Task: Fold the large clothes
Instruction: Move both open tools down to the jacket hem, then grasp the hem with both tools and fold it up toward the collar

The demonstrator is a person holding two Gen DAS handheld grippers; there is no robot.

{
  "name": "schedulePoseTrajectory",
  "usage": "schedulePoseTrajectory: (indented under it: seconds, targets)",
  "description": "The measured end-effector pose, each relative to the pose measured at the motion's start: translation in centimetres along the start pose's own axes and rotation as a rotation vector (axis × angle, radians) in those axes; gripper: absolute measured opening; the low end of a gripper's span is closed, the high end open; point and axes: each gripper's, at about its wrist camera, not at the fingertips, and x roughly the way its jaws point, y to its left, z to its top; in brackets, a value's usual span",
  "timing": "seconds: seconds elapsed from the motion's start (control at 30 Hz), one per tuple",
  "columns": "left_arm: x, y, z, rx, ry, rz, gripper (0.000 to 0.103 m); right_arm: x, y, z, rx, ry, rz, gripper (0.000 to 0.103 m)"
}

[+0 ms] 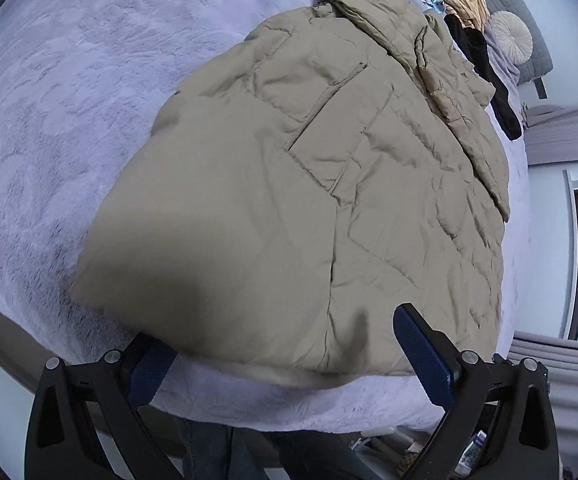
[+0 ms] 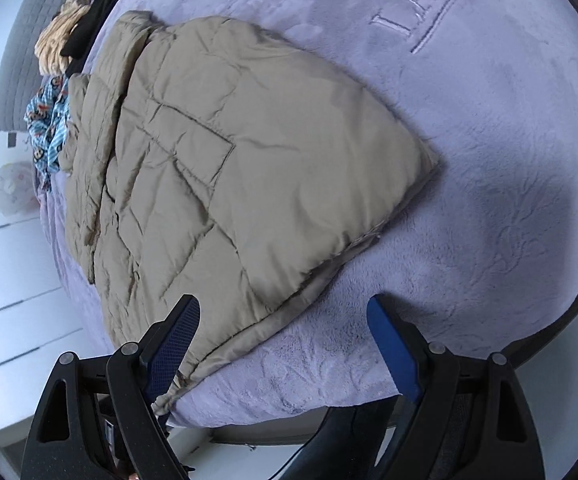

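Observation:
A beige quilted jacket (image 1: 297, 184) lies folded lengthwise on a lilac plush blanket (image 1: 69, 100), its hem toward me. In the left wrist view my left gripper (image 1: 285, 348) hangs open over the near hem, one blue pad (image 1: 423, 356) above the cloth and the other pad (image 1: 147, 372) at the hem's edge. In the right wrist view the same jacket (image 2: 225, 168) fills the left half. My right gripper (image 2: 285, 324) is open at the jacket's near corner. Its left fingertip (image 2: 177, 344) stands over the hem and its right fingertip (image 2: 393, 348) over bare blanket. Neither gripper holds anything.
A pile of other clothes sits past the jacket's collar: a blue patterned cloth (image 2: 51, 120), a yellow knit (image 2: 55, 50) and a black garment (image 1: 485, 68). A round cushion (image 1: 509, 36) leans on the grey headboard. The bed's front edge and a person's dark trousers (image 1: 225, 452) are just below the grippers.

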Motion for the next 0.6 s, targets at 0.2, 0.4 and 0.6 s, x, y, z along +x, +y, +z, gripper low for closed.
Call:
schedulePoseTrajectory:
  seconds: [0.2, 0.4, 0.6]
  targets:
    - [0.8, -1.2, 1.6, 0.025, 0.03, -0.007, 0.033, 1.0, -0.5, 1.1, 0.099, -0.031, 0.084, 0.088]
    - [-1.0, -1.7, 2.0, 0.075, -0.007, -0.041, 0.014, 1.1, -0.3, 1.2, 0.161, -0.05, 0.135, 0.052]
    - [-3.7, -3.9, 3.6, 0.173, -0.054, -0.084, 0.014, 0.0, 1.6, 1.0, 0.076, -0.097, 0.08, 0.01]
